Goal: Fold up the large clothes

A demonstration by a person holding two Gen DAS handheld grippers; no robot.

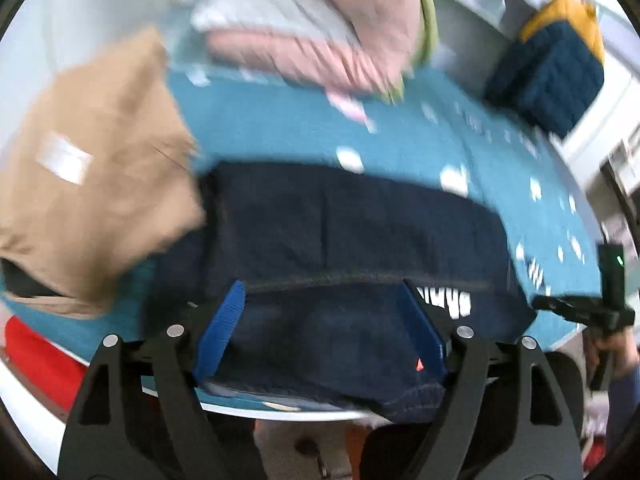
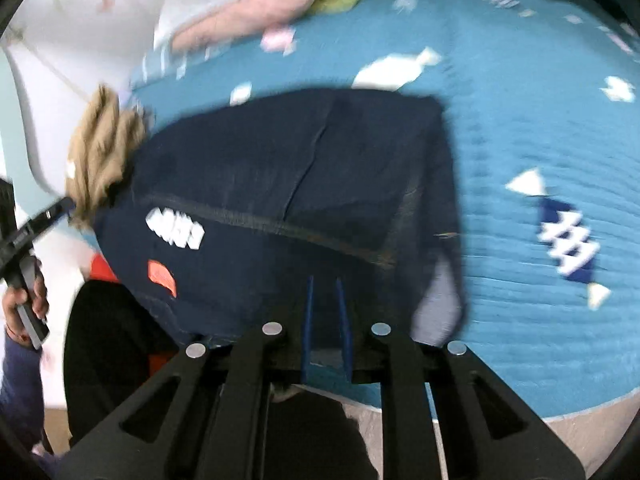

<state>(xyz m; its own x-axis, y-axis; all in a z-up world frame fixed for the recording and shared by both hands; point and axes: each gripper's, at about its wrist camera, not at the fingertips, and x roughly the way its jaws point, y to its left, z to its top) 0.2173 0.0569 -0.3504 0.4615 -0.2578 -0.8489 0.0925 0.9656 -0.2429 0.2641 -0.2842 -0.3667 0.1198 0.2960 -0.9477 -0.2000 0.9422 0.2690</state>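
Clearly the dark denim jeans lie folded on the teal bedspread, near its front edge, beside a tan garment. The left gripper has its jaws spread over the near hem, gripping nothing. The right gripper has its jaws nearly together, apparently pinching the jeans' near edge. To fold well, I judge both should grip the same edge and carry it level. Its long axis runs side to side across the bed.
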